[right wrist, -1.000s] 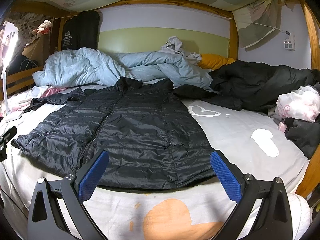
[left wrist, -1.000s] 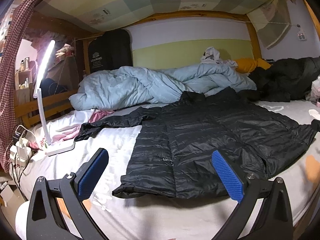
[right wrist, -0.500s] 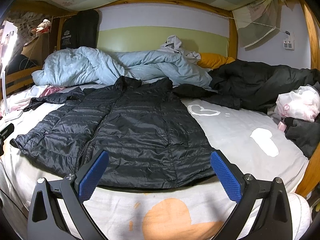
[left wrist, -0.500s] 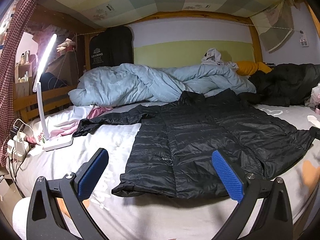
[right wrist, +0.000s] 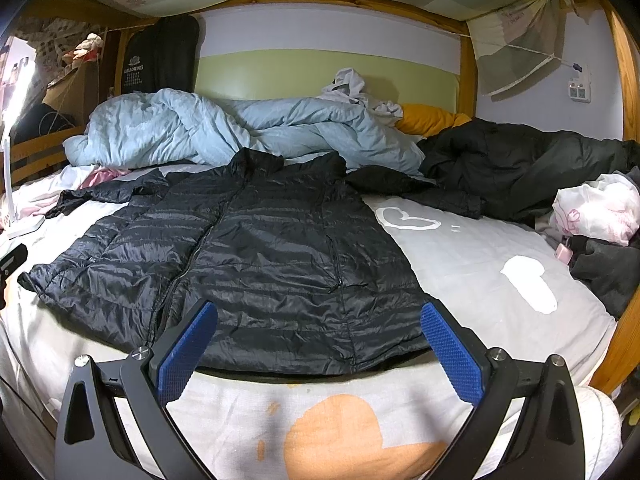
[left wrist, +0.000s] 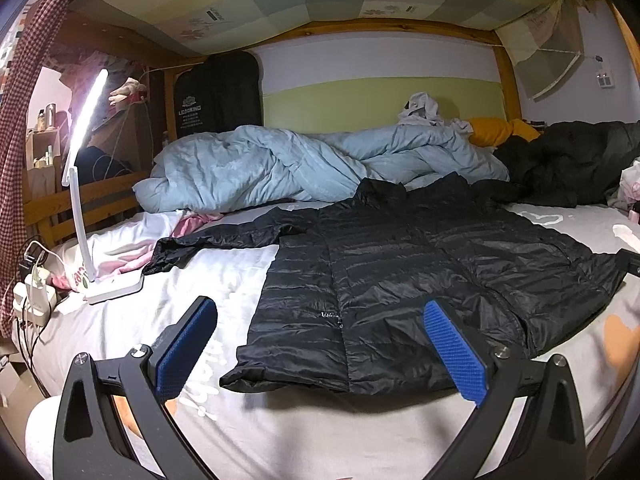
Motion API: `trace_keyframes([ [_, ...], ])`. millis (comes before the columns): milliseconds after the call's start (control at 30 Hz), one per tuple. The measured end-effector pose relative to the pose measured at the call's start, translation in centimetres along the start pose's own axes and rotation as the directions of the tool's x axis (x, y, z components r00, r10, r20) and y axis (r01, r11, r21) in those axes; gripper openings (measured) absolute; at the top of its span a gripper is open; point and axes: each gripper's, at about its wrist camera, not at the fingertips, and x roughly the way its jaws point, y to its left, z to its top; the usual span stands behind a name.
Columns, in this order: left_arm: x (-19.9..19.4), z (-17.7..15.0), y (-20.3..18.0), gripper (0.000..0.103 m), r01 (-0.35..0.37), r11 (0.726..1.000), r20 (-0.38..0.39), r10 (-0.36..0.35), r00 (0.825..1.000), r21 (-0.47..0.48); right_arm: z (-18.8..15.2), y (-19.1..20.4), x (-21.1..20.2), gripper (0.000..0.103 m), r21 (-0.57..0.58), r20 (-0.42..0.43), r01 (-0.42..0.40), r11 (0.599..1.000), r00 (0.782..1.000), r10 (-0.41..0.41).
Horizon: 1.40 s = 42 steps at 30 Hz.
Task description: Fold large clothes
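Note:
A black quilted down jacket (left wrist: 400, 280) lies spread flat on the bed, front up and zipped, hem toward me, collar toward the far wall. One sleeve (left wrist: 216, 240) stretches out to the left; the other sleeve (right wrist: 416, 190) runs right. My left gripper (left wrist: 320, 316) hovers open just short of the hem's left half. Over the hem's right half, the right gripper (right wrist: 318, 320) is open too, nothing between its blue pads (right wrist: 450, 354). The jacket (right wrist: 240, 256) fills the middle of the right wrist view.
A crumpled light-blue duvet (left wrist: 288, 168) lies behind the jacket. Another dark coat (right wrist: 520, 164) and a pink-and-white bundle (right wrist: 596, 208) sit at the right. A lit white desk lamp (left wrist: 84, 184) and chargers (left wrist: 34, 292) stand at the left edge. The wooden bed frame (right wrist: 620, 344) bounds the right side.
Both grippers stay open. The left wrist view has shifted slightly, tilting up and rightward, so the lamp and jacket sit a little differently; the jacket itself has not moved.

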Motion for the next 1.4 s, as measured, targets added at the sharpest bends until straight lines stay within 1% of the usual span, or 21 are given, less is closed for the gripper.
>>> trace_keyframes([
  [200, 0.0, -0.1, -0.2, 0.103, -0.001, 1.000, 0.002, 0.001, 1.000, 0.007, -0.1, 0.2, 0.1, 0.103, -0.005, -0.009, 0.002, 1.000, 1.000, -0.002],
  [400, -0.1, -0.3, -0.7, 0.103, -0.013, 0.999, 0.007, 0.013, 1.000, 0.035, 0.0, 0.2, 0.3, 0.103, -0.004, -0.013, -0.011, 1.000, 1.000, 0.011],
  [533, -0.1, -0.3, -1.0, 0.103, -0.019, 0.998, 0.011, 0.018, 1.000, 0.057, -0.1, 0.2, 0.3, 0.103, -0.011, -0.015, -0.001, 1.000, 1.000, 0.001],
  [633, -0.1, -0.3, -1.0, 0.103, -0.004, 0.999, 0.005, 0.003, 1.000, 0.047, 0.0, 0.1, 0.1, 0.103, -0.008, -0.013, 0.001, 1.000, 1.000, -0.001],
  [733, 0.1, -0.3, -0.6, 0.103, 0.021, 1.000, -0.009, -0.020, 1.000, 0.023, -0.1, 0.1, 0.2, 0.103, -0.011, -0.019, -0.001, 1.000, 1.000, 0.001],
  [767, 0.4, -0.3, -0.5, 0.103, 0.029, 0.999, -0.027, -0.028, 0.999, 0.020, -0.1, 0.2, 0.2, 0.103, -0.015, -0.022, 0.001, 1.000, 1.000, -0.001],
  [800, 0.8, -0.5, -0.6, 0.103, 0.034, 0.999, -0.054, -0.033, 0.998, 0.023, -0.3, 0.3, 0.5, 0.103, -0.026, -0.045, 0.007, 1.000, 0.999, -0.008],
  [833, 1.7, -0.8, -0.8, 0.103, 0.037, 0.999, -0.105, -0.033, 0.994, 0.035, -0.4, 0.4, 0.9, 0.103, -0.038, -0.069, 0.011, 0.999, 0.998, -0.014],
  [867, 2.4, -1.2, -1.2, 0.103, 0.055, 0.997, -0.154, -0.046, 0.987, 0.057, -0.7, 0.6, 1.4, 0.103, -0.053, -0.102, 0.012, 0.999, 0.995, -0.017],
  [900, 3.4, -1.7, -1.6, 0.103, 0.079, 0.993, -0.217, -0.058, 0.974, 0.091, -1.0, 0.8, 2.0, 0.103, -0.069, -0.141, 0.003, 0.998, 0.990, -0.012],
  [933, 4.1, -2.2, -2.0, 0.103, 0.089, 0.989, -0.263, -0.055, 0.963, 0.117, -1.2, 1.1, 2.4, 0.103, -0.082, -0.169, -0.014, 0.997, 0.986, 0.000],
  [1000, 4.9, -3.1, -3.0, 0.102, 0.113, 0.979, -0.324, -0.054, 0.945, 0.167, -1.8, 2.0, 2.8, 0.103, -0.126, -0.197, -0.042, 0.991, 0.980, 0.017],
  [1067, 5.1, -3.6, -4.0, 0.101, 0.131, 0.968, -0.338, -0.052, 0.940, 0.214, -2.4, 3.2, 3.4, 0.103, -0.196, -0.222, -0.053, 0.979, 0.975, 0.008],
  [1133, 5.3, -3.9, -5.0, 0.101, 0.142, 0.956, -0.347, -0.047, 0.937, 0.255, -2.9, 4.3, 4.6, 0.103, -0.259, -0.270, -0.063, 0.964, 0.963, -0.010],
  [1200, 5.9, -4.5, -5.7, 0.101, 0.153, 0.944, -0.378, -0.033, 0.925, 0.291, -3.5, 5.2, 5.7, 0.101, -0.325, -0.325, -0.076, 0.943, 0.945, -0.036],
  [1267, 6.4, -5.0, -6.3, 0.097, 0.161, 0.933, -0.405, -0.018, 0.914, 0.322, -3.8, 5.8, 6.5, 0.101, -0.393, -0.332, -0.062, 0.917, 0.940, -0.079],
  [1300, 6.5, -5.1, -6.5, 0.097, 0.158, 0.929, -0.399, -0.013, 0.917, 0.334, -3.9, 6.0, 6.8, 0.101, -0.421, -0.327, -0.046, 0.906, 0.939, -0.104],
  [1333, 6.4, -5.0, -6.6, 0.097, 0.146, 0.926, -0.381, -0.002, 0.924, 0.350, -4.0, 6.1, 7.3, 0.101, -0.446, -0.324, -0.029, 0.894, 0.937, -0.131],
  [1400, 6.4, -4.8, -7.2, 0.091, 0.096, 0.908, -0.326, 0.047, 0.944, 0.409, -4.0, 6.1, 8.1, 0.101, -0.477, -0.329, -0.019, 0.879, 0.931, -0.158],
])
